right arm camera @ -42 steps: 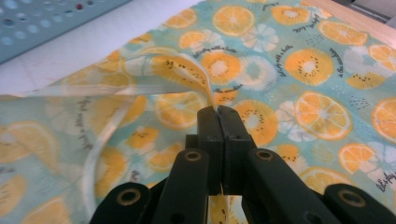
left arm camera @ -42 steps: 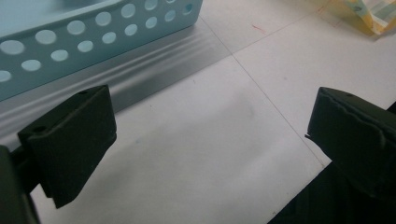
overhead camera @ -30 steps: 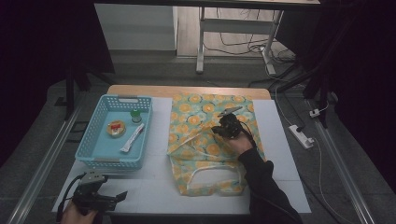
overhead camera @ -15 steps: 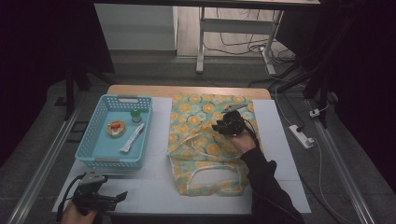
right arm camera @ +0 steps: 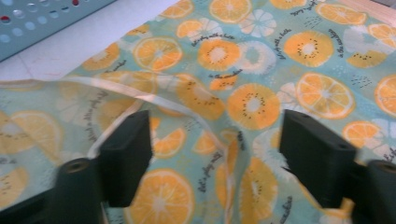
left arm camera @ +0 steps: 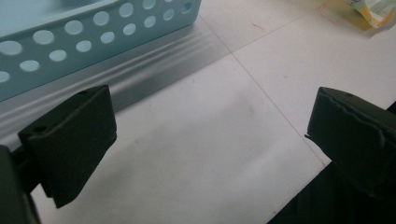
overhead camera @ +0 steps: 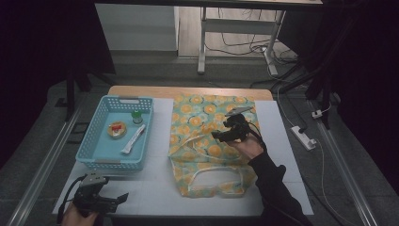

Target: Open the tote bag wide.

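A cloth bag (overhead camera: pixel 207 113) printed with orange slices on teal lies flat on the white table, its cream handles (overhead camera: pixel 221 175) toward the near edge. My right gripper (overhead camera: pixel 217 135) hovers just above the bag's middle. Its jaws have just been opening and stand apart. In the right gripper view the bag (right arm camera: pixel 247 51) shows a raised fold with a cream edge under the right gripper (right arm camera: pixel 215 154); nothing is pinched between the jaws. My left gripper (overhead camera: pixel 120 198) rests at the table's near left corner. In its own view the left gripper (left arm camera: pixel 210 140) is open over bare white tabletop.
A light blue perforated basket (overhead camera: pixel 94 157) sits left of the bag, holding a small round container (overhead camera: pixel 116 129), a green-capped bottle (overhead camera: pixel 137 116) and a white tube (overhead camera: pixel 133 139). Its wall (left arm camera: pixel 93 32) is just beyond the left jaws. A power strip (overhead camera: pixel 303 137) lies right of the table.
My right gripper has risen a little off the bag and its jaws have spread apart. The left gripper has stayed where it was.
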`<state>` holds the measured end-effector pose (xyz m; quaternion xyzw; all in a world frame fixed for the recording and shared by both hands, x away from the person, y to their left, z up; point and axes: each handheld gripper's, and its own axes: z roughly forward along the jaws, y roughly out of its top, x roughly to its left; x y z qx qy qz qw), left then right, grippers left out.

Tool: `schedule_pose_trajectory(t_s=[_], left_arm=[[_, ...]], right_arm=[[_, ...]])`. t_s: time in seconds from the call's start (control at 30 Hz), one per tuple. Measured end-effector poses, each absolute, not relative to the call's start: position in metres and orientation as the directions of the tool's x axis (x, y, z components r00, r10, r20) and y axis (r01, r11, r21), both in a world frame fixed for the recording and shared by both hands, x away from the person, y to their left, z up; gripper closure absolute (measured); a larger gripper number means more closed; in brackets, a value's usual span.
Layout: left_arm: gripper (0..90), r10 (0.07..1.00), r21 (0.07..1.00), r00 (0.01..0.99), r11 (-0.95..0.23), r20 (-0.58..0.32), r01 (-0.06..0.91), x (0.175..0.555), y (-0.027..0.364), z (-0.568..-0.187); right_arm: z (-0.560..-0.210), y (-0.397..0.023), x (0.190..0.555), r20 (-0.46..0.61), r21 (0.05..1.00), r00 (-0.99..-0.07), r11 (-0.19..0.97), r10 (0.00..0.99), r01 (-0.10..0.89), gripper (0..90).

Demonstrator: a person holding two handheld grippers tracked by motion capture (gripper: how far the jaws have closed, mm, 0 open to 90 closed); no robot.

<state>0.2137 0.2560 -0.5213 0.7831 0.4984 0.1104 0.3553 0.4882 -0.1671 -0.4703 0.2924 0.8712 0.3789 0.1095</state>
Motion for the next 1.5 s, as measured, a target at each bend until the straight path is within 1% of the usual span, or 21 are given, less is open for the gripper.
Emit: schedule_pose_trajectory(t_s=[0.07, 0.17, 0.33, 0.5, 0.63, 0.9, 1.03, 1.07, 1.17, 1.23, 1.33, 1.37, 1.4, 1.5], left_arm=[[1.2, 0.859, 0.666, 0.479, -0.251, -0.182, 0.703, 0.214, 0.256, -0.521], [1.2, 0.859, 0.666, 0.478, -0.25, -0.182, 0.703, 0.214, 0.256, -0.521], [1.1, 0.859, 0.666, 0.478, -0.25, -0.182, 0.703, 0.214, 0.256, -0.521], [1.2, 0.859, 0.666, 0.478, -0.251, -0.181, 0.703, 0.214, 0.256, -0.521], [1.2, 0.859, 0.667, 0.479, -0.251, -0.18, 0.702, 0.214, 0.256, -0.521], [1.2, 0.859, 0.665, 0.479, -0.251, -0.182, 0.703, 0.214, 0.256, -0.521], [1.3, 0.859, 0.666, 0.479, -0.251, -0.182, 0.703, 0.214, 0.256, -0.521], [1.3, 0.859, 0.666, 0.479, -0.251, -0.182, 0.703, 0.214, 0.256, -0.521], [1.3, 0.859, 0.666, 0.479, -0.251, -0.181, 0.703, 0.214, 0.256, -0.521], [1.3, 0.859, 0.665, 0.48, -0.253, -0.18, 0.703, 0.214, 0.256, -0.521], [1.3, 0.859, 0.665, 0.48, -0.253, -0.18, 0.703, 0.214, 0.256, -0.521], [1.4, 0.859, 0.664, 0.48, -0.254, -0.18, 0.703, 0.214, 0.256, -0.521], [1.4, 0.859, 0.665, 0.479, -0.254, -0.179, 0.703, 0.214, 0.256, -0.521], [1.4, 0.859, 0.665, 0.48, -0.255, -0.177, 0.702, 0.214, 0.255, -0.521]], right_arm=[[-0.469, -0.166, 0.483, 0.034, 0.72, -0.811, 0.549, 0.585, 0.425, 15.0], [-0.469, -0.164, 0.473, 0.01, 0.711, -0.823, 0.575, 0.568, 0.405, 6.9], [-0.471, -0.16, 0.458, 0.014, 0.701, -0.848, 0.599, 0.53, 0.387, 0.0], [-0.479, -0.158, 0.445, -0.006, 0.676, -0.861, 0.636, 0.509, 0.372, 0.0], [-0.49, -0.16, 0.441, 0.02, 0.651, -0.859, 0.646, 0.511, 0.399, 0.0], [-0.515, -0.165, 0.439, 0.013, 0.59, -0.852, 0.684, 0.523, 0.429, 0.0], [-0.525, -0.165, 0.436, -0.018, 0.557, -0.863, 0.722, 0.504, 0.41, 0.0], [-0.527, -0.165, 0.434, -0.043, 0.562, -0.87, 0.732, 0.491, 0.386, 0.0], [-0.527, -0.165, 0.432, -0.044, 0.57, -0.869, 0.727, 0.492, 0.383, 0.7], [-0.526, -0.167, 0.43, -0.041, 0.578, -0.882, 0.731, 0.47, 0.363, 8.9], [-0.522, -0.167, 0.425, -0.04, 0.584, -0.898, 0.739, 0.439, 0.336, 26.3], [-0.519, -0.167, 0.421, -0.04, 0.588, -0.907, 0.744, 0.42, 0.319, 39.0], [-0.519, -0.167, 0.421, -0.04, 0.588, -0.907, 0.744, 0.42, 0.319, 39.0], [-0.517, -0.166, 0.418, -0.035, 0.579, -0.919, 0.758, 0.393, 0.302, 52.9]])
